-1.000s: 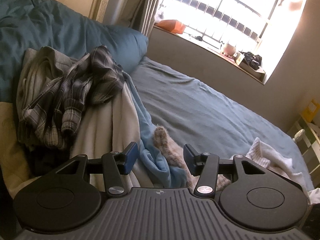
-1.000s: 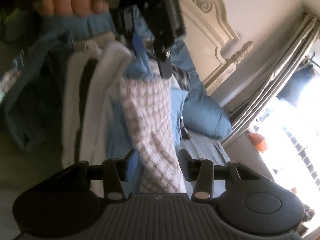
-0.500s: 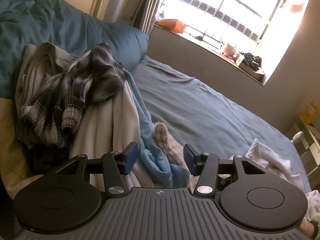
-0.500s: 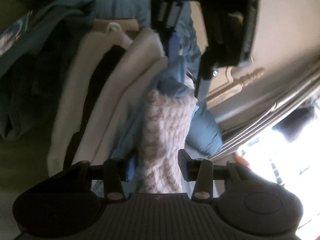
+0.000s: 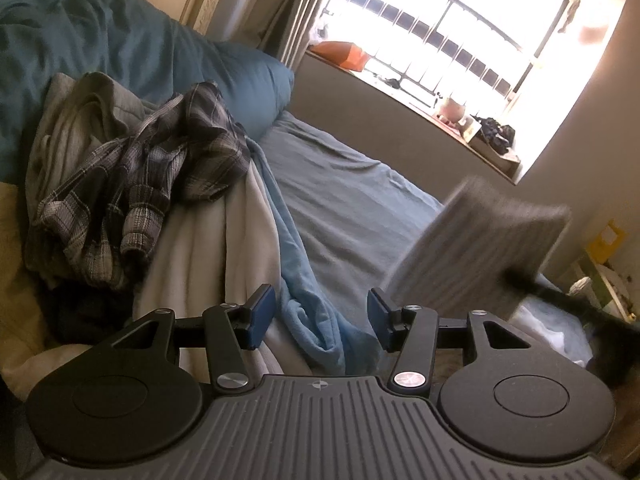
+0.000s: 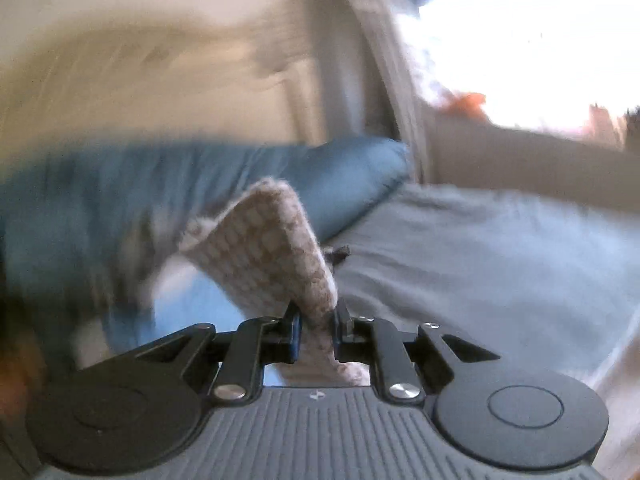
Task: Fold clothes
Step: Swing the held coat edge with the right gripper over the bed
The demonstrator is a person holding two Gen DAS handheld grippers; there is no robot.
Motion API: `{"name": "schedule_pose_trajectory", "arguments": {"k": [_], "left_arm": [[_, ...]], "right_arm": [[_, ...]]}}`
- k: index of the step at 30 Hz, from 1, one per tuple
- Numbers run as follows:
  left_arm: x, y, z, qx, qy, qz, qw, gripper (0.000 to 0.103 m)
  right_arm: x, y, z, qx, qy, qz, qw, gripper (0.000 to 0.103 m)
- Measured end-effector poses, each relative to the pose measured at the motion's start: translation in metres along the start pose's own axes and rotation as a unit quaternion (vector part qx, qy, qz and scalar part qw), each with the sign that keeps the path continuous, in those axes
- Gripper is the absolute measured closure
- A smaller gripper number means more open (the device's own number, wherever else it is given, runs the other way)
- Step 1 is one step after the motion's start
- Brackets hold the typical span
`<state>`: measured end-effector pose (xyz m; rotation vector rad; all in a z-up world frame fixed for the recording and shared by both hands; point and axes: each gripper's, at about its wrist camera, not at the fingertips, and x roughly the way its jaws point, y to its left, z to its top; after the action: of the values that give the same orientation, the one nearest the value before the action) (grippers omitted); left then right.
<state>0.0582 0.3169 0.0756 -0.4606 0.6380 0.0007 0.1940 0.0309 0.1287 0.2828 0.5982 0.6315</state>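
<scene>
Clothes lie in a heap on the bed (image 5: 360, 184), and one small checked cloth (image 6: 276, 252) has been picked out of them. Nearest to us, the right gripper (image 6: 316, 340) has just squeezed its jaws in on the bottom edge of this cloth, and the pads now pinch it tight, so the cloth stands up above them like a little flag. From the other side it shows as a grey blur over the bed. The left gripper (image 5: 318, 322) holds nothing; its jaws sit about half open, with a light blue cloth (image 5: 308, 300) lying under the gap but not pinched. Just past it on the bed are a cream blanket (image 5: 208, 256) and a dark plaid shirt (image 5: 152, 184), piled up against the blue pillow (image 5: 248, 88) at the head of the bed. The flat part of the bed beside the heap looks like the best spot to fold. To do this step well, I think the right hand should slow down, carry the cloth over that flat part and let it hang straight. Then the left gripper can catch the other corner, so both can lay it flat before folding. Far behind the bed is the bright window (image 5: 460, 28).
</scene>
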Motion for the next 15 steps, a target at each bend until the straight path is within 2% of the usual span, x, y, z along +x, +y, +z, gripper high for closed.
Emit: {"name": "schedule_pose_trajectory", "arguments": {"k": [1,3,7,9,12,15], "left_arm": [[0.000,-0.001,-0.001,0.002,-0.001,0.001,1.0000,0.052],[0.000,-0.002,-0.001,0.005,-0.003,0.003,1.0000,0.052],[0.001,-0.001,-0.001,0.001,-0.004,0.002,1.0000,0.052],[0.001,-0.001,-0.001,-0.002,-0.005,0.000,1.0000,0.052],[0.000,0.000,0.000,-0.008,-0.009,-0.003,0.9999,0.052],[-0.004,0.003,0.002,-0.019,-0.016,-0.008,0.9997,0.052]], "right_arm": [[-0.005,-0.013,0.009,0.056,-0.004,0.016,0.998,0.088],[-0.011,-0.035,0.023,0.153,-0.008,0.046,0.987,0.088],[-0.004,-0.058,0.021,0.294,0.014,0.127,0.947,0.088],[0.003,-0.055,0.008,0.307,0.035,0.154,0.939,0.088],[0.023,-0.038,-0.008,0.294,0.069,0.172,0.938,0.087],[0.039,-0.027,-0.025,0.302,0.091,0.187,0.930,0.087]]}}
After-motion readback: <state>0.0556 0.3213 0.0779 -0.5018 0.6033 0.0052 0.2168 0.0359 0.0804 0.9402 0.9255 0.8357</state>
